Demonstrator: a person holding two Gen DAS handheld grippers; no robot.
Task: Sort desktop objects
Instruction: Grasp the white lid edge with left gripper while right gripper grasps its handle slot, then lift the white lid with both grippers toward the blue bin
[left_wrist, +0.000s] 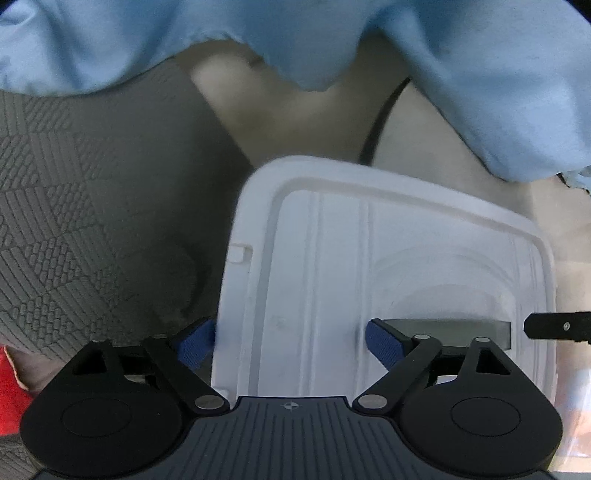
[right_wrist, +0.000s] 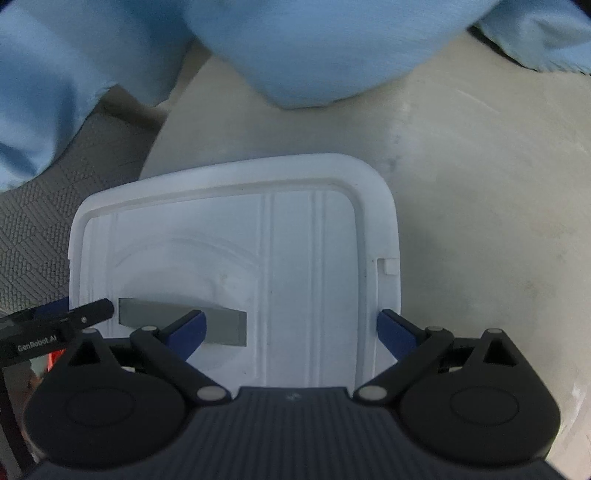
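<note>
A white plastic lid (left_wrist: 406, 266) with raised ridges and a grey slot handle (left_wrist: 447, 330) is held between both grippers above the floor. My left gripper (left_wrist: 291, 345) straddles the lid's left half, with one blue pad (left_wrist: 195, 345) outside its left edge and the other (left_wrist: 384, 347) on its surface; the jaws stand wide apart. My right gripper (right_wrist: 291, 336) straddles the lid's (right_wrist: 236, 266) right half in the same way, one pad (right_wrist: 188, 332) on the grey handle (right_wrist: 181, 325), the other (right_wrist: 395, 332) outside the right edge.
A grey patterned mat (left_wrist: 92, 221) lies at the left, pale concrete floor (right_wrist: 480, 184) at the right. Light blue fabric (left_wrist: 295, 37) hangs across the top of both views. A black cable (left_wrist: 380, 122) runs over the floor. Something red (left_wrist: 11, 387) shows at the left edge.
</note>
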